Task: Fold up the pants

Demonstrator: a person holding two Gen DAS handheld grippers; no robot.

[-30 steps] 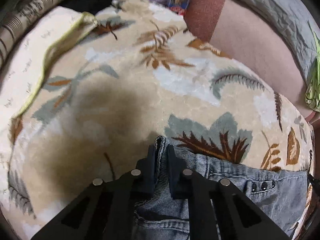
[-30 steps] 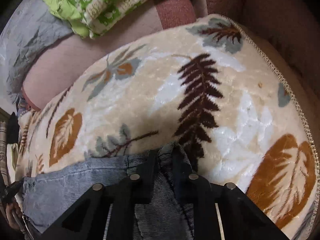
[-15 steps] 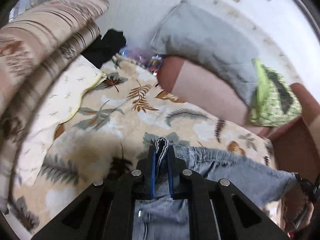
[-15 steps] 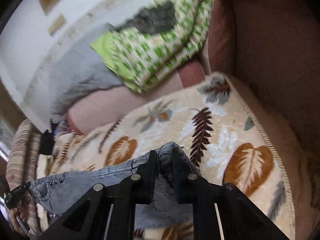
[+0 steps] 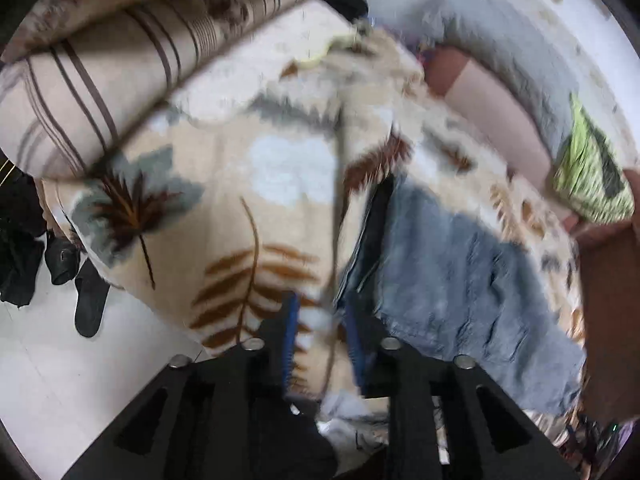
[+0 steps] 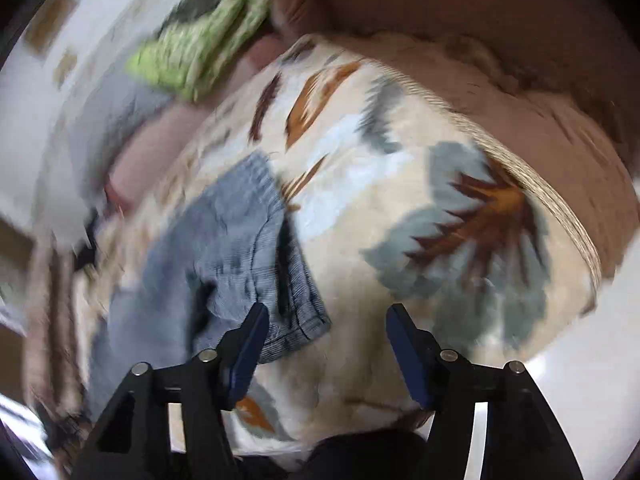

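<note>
The left gripper (image 5: 320,332) hangs with its blue-padded fingers parted and nothing between them, above the leaf-patterned blanket (image 5: 240,200). The right gripper (image 6: 324,344) is spread wide too, holding nothing. The pants (image 6: 240,248), grey-blue denim, lie folded on the blanket; in the right wrist view they sit just ahead and to the left of the fingers, one corner reaching the left finger (image 6: 250,344), though contact cannot be judged. In the left wrist view the pants (image 5: 460,280) lie to the right of the fingers.

Both views are smeared by motion, so seams, buttons and fold edges are hard to make out. A striped cushion (image 5: 100,92), a green patterned pillow (image 5: 588,176) and dark footwear (image 5: 80,280) on the floor sit around the edges. No writing is readable.
</note>
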